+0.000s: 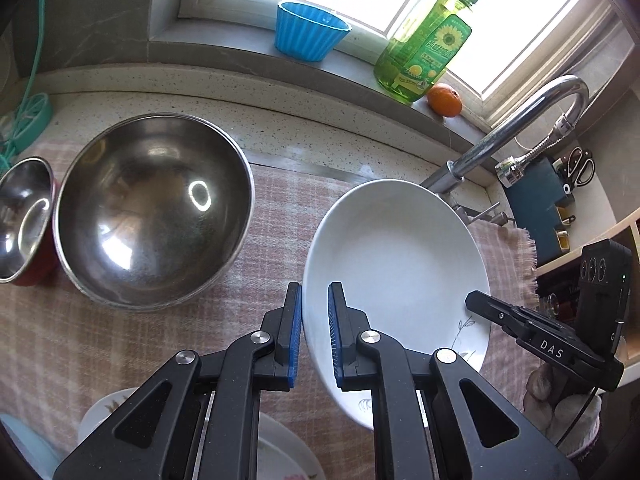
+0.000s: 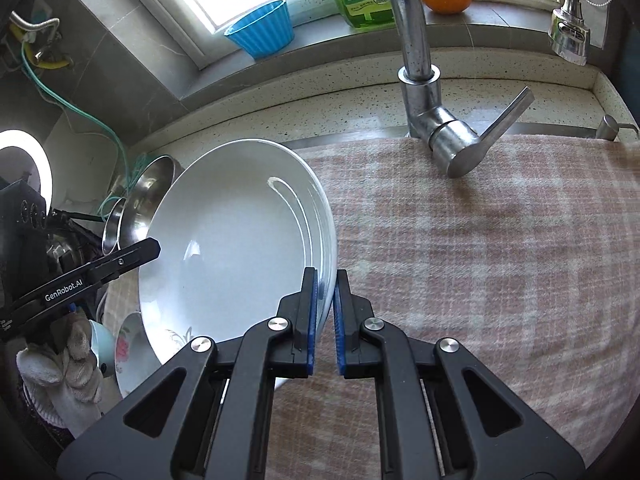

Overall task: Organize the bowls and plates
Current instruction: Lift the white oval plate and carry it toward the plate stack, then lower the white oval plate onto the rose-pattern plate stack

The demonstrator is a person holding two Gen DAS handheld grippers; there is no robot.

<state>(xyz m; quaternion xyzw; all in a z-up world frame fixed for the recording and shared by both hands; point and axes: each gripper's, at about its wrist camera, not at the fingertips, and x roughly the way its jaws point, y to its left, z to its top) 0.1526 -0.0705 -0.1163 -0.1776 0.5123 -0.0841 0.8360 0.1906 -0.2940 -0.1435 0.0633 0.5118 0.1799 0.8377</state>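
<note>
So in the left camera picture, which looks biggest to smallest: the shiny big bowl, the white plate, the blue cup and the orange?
1. and 2. big steel bowl and white plate: too alike to rank, and the plate is held nearer the camera.
3. blue cup.
4. orange, smallest, though it sits farther back.

The left gripper has its two blue pads on either side of the plate rim — closed on it. The right gripper pinches the opposite rim the same way. Each handle sits in a gloved hand.
</note>
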